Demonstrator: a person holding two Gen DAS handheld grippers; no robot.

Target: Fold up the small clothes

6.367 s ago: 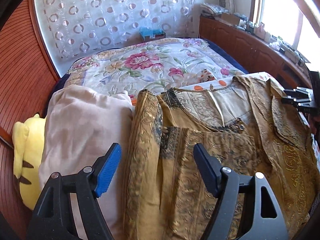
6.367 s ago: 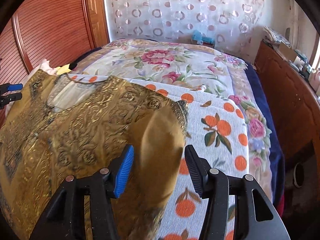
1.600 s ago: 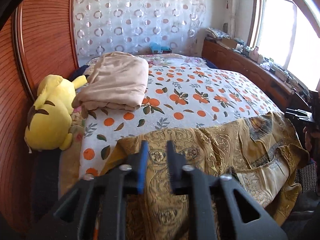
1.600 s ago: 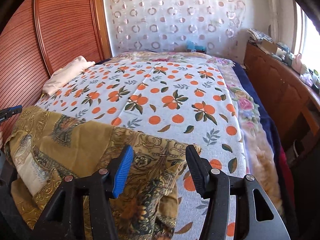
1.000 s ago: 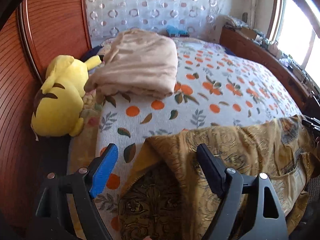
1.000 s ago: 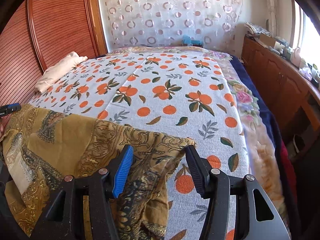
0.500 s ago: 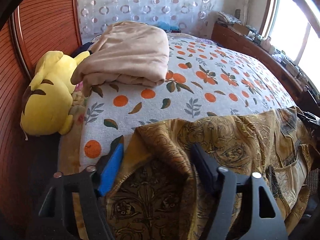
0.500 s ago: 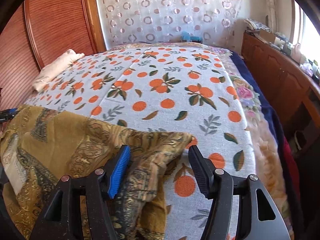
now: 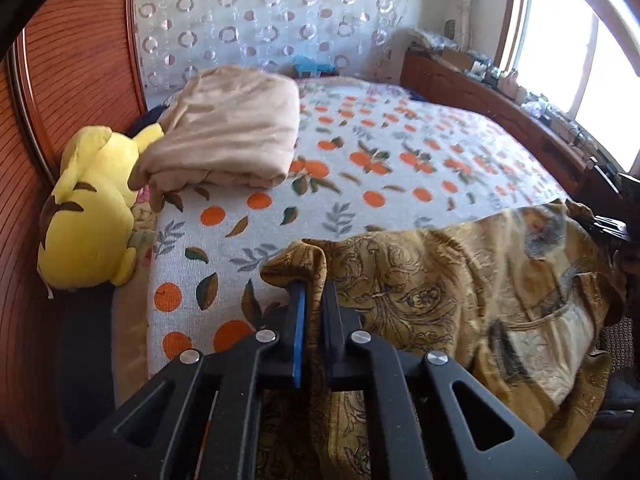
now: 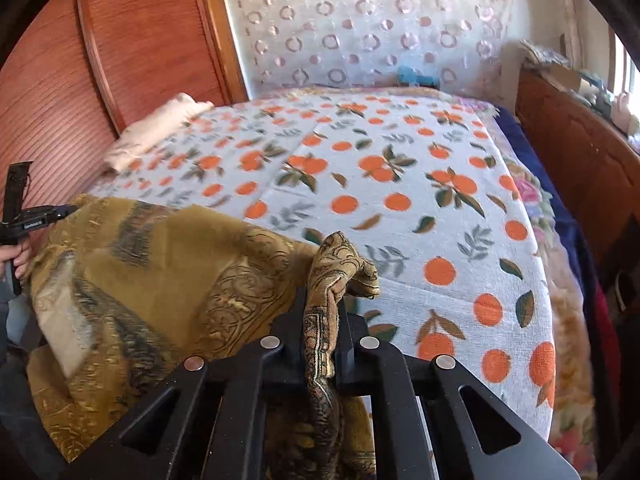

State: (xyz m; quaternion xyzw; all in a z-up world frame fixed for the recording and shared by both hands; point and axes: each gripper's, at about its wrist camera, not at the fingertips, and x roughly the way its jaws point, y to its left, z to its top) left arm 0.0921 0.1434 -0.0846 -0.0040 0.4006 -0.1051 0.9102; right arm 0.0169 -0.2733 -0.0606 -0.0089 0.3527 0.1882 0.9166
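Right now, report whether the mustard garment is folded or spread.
Partly folded: the mustard garment lies doubled over itself at the bed's near edge, both corners pinched.

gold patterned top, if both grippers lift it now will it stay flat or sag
Probably sags: the gold patterned top already drapes over the bed edge in soft folds. Likely light, since it bunches thin between the shut left gripper and right gripper. The fabric between them should hang down.

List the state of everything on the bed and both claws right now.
Left claw: just closed, shut on garment corner.
Right claw: just closed, shut on the other corner.
Gold garment: draped over bed edge, bunched.
Beige blanket: folded.
Yellow plush: lying beside blanket.
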